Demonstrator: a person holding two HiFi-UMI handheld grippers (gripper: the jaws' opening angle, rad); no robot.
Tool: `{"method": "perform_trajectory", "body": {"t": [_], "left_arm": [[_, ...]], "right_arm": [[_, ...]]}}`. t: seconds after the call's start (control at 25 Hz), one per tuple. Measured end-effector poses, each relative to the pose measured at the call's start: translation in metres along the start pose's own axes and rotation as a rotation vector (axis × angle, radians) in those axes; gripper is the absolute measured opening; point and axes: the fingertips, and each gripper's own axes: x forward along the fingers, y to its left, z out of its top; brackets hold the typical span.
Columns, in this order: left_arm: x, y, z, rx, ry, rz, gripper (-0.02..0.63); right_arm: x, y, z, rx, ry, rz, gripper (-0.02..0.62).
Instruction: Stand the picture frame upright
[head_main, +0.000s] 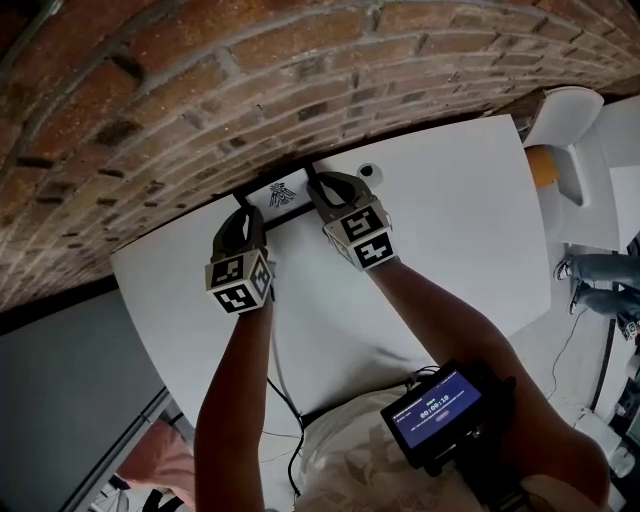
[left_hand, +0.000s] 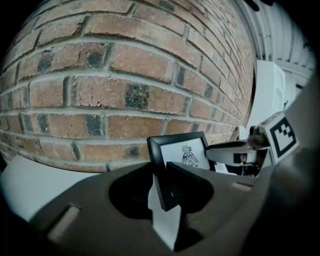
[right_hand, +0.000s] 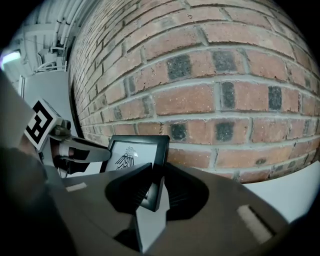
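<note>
A black picture frame (head_main: 278, 194) with a dark bird-like drawing on white stands close to upright in front of the brick wall, its face toward me. My left gripper (head_main: 245, 220) is shut on its left edge: in the left gripper view the jaws (left_hand: 162, 186) clamp the frame (left_hand: 182, 151) front and back. My right gripper (head_main: 326, 192) is shut on the right edge, and the right gripper view shows the frame (right_hand: 134, 154) pinched between its jaws (right_hand: 155, 186). Each gripper view also shows the other gripper's fingers (left_hand: 232, 151) (right_hand: 80, 151). The frame's bottom edge is hidden.
The brick wall (head_main: 200, 110) runs right behind the frame along the white table (head_main: 460, 210). A small white round object (head_main: 368, 171) lies by the wall to the frame's right. A white chair (head_main: 570, 130) stands at the right. A screen device (head_main: 438, 410) hangs at my chest.
</note>
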Motion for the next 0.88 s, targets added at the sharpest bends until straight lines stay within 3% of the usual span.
{"method": "perform_trajectory", "body": {"t": [0.48,0.88], "left_arm": [[0.015,0.02,0.012,0.048,-0.036,0.036,0.089],[0.025,0.032,0.013,0.044,-0.03,0.052,0.086]], "right_arm": [[0.021,-0.001,0.009,0.001,-0.066,-0.015,0.087],[0.035,0.0,0.005,-0.028,-0.031,-0.001,0.091]]}}
